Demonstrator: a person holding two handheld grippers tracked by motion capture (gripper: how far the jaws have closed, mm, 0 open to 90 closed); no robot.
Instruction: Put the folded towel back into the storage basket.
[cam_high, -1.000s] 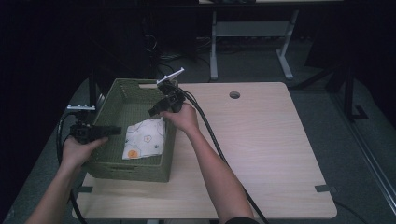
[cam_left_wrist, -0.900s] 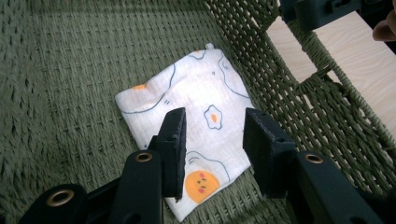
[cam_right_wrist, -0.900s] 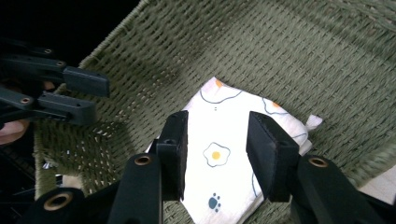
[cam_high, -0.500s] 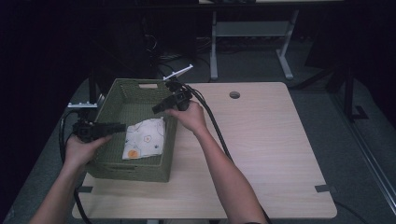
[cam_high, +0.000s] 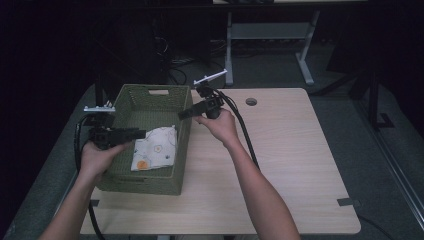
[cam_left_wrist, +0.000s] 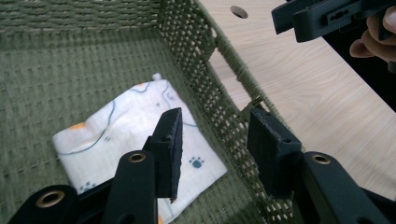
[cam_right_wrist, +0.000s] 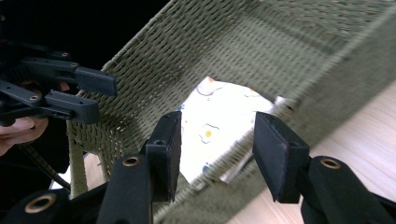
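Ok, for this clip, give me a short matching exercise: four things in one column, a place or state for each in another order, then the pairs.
Things:
1. folded cloth
2. basket
3. left gripper
4. right gripper

Places or states:
A. woven green, standing at the table's left part
B. open, above the basket's right wall
C. lying flat on the basket floor
D. open, held at the basket's left rim, pointing inward

Pairs: 1-C, 2-A, 3-D, 4-B
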